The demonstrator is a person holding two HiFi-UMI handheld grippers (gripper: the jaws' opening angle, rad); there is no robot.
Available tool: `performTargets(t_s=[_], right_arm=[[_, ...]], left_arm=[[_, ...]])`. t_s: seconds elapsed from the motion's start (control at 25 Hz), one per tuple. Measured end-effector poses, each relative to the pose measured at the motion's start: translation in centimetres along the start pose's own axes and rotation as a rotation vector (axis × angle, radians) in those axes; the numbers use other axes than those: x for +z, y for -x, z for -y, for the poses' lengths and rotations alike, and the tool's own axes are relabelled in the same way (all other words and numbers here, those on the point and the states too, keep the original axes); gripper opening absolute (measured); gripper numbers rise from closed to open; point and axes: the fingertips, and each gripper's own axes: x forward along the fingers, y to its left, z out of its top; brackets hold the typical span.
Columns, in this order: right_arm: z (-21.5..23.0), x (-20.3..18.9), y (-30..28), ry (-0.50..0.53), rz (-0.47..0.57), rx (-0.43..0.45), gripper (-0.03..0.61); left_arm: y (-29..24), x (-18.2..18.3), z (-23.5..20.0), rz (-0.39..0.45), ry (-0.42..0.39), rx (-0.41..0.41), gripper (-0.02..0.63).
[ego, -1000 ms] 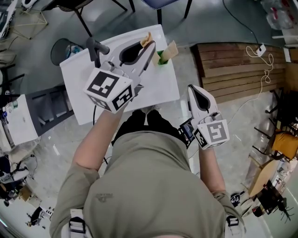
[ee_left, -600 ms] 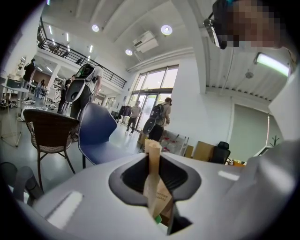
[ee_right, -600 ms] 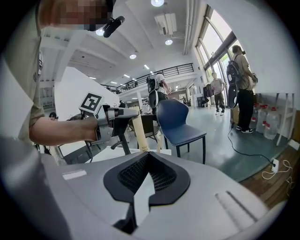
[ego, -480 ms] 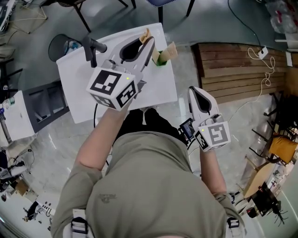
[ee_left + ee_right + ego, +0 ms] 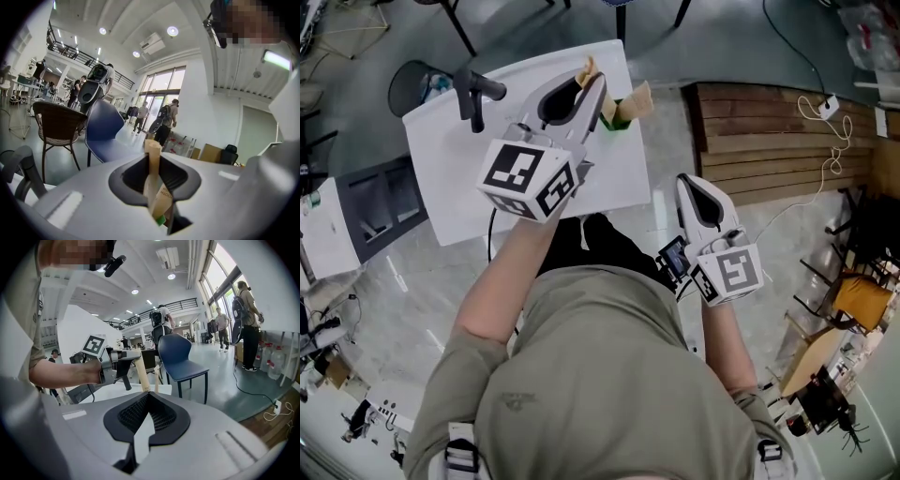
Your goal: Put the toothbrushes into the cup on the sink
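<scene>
Sink (image 5: 455,187) first: a flat white slab across the top of the head view, with a black tap (image 5: 472,90) standing at its far left corner. Over it reaches the left gripper (image 5: 592,86), stretched toward the sink's far edge, jaws clamped on a toothbrush (image 5: 153,161). The long reach looks meant to carry that brush across to the cup. The right gripper (image 5: 692,184) hangs low beside the person's waist, clear of the sink, jaws together with nothing between them. I'd say it is parked there to leave the lane free. Smaller now: the cup (image 5: 623,118), a little green thing at the far edge, sits just beside the left gripper's tips. A second brush (image 5: 641,98) in tan wrapping is already leaning out of it. Smallest, the held toothbrush itself is a slim stick in plain tan paper. It stands upright between the pads with its top end poking past the tips, some print low on the wrapper and a flash of green beneath. It's near the cup, not in it yet. Held end-on like that, it should drop straight in.
</scene>
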Motion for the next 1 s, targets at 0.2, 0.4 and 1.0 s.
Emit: performTargets(t_s=[0.2, 0.4, 1.0], right_arm=[[0.2, -0.5, -0.1, -0.003, -0.019, 0.010, 0.011], [0.3, -1.0, -0.3, 0.000, -0.035, 0.022, 0.011], [0.5, -2.0, -0.7, -0.001, -0.064, 0.028, 0.011]], left_arm=[[-0.3, -0.8, -0.4, -0.002, 0.004, 0.020, 0.060], [-0.3, -1.4, -0.3, -0.002, -0.017, 0.035, 0.060], [-0.8, -3.7, -0.7, -0.006, -0.044, 0.067, 0.060]])
